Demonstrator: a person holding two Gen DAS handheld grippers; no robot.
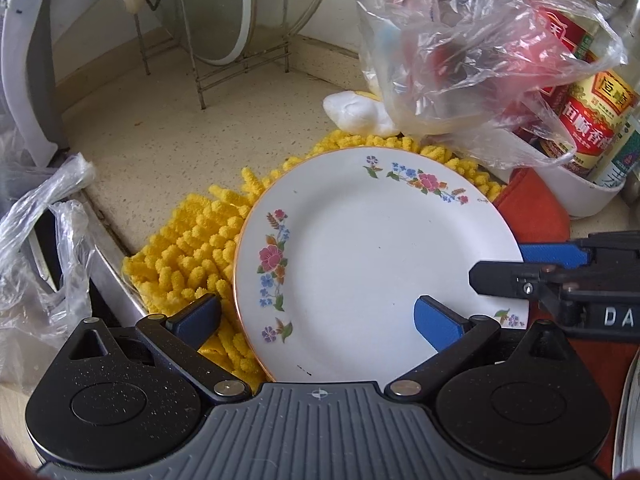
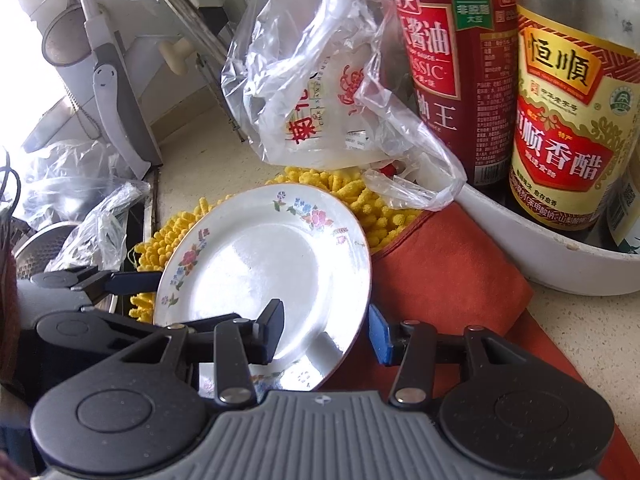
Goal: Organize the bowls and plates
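Observation:
A white plate with a flower pattern lies on a yellow shaggy mat and an orange cloth. My left gripper is open wide astride the plate's near-left rim, with one finger over the mat and the other over the plate. My right gripper straddles the opposite rim. Its black finger is over the plate's well and its blue pad sits just outside the edge. The plate's face shows in the gap between the jaws, and I see no squeeze on it.
A white tub holding sauce bottles stands close on the right. A crumpled plastic bag hangs over the mat's far edge. A wire rack with lids stands at the back. The sink edge runs along the left.

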